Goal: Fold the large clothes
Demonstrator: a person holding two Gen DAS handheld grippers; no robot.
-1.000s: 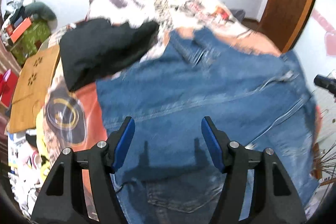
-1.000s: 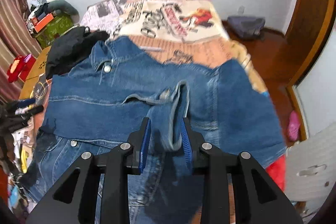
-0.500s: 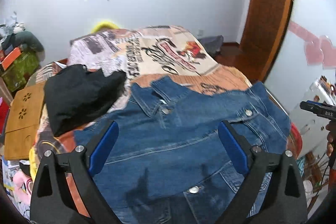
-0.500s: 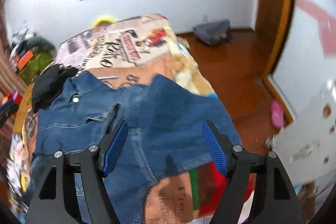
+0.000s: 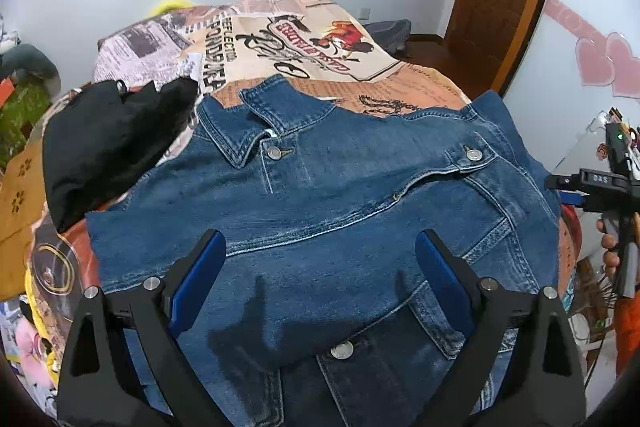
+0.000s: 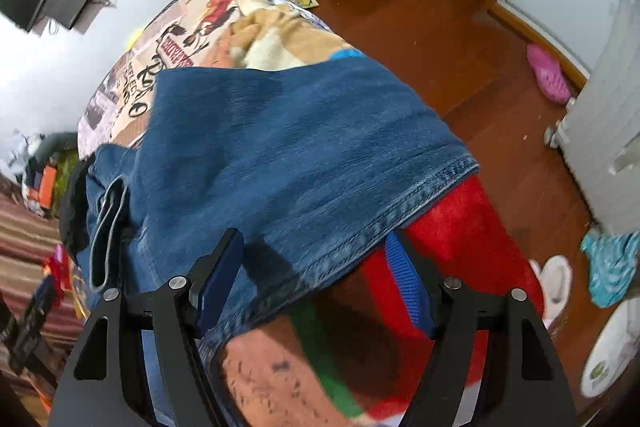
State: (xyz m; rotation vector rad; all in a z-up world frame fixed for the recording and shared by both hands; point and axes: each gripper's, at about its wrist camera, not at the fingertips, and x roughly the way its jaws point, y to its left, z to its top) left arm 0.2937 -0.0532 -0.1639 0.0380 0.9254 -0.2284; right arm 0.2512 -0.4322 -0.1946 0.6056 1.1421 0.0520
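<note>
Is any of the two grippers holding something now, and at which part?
Nothing is held. The left gripper hangs open above the denim jacket; the right gripper, just opened, straddles its hem without pinching.

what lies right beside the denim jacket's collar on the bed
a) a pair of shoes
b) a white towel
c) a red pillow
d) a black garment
d: in the left wrist view a crumpled black garment lies next to the collar of the denim jacket.
</note>
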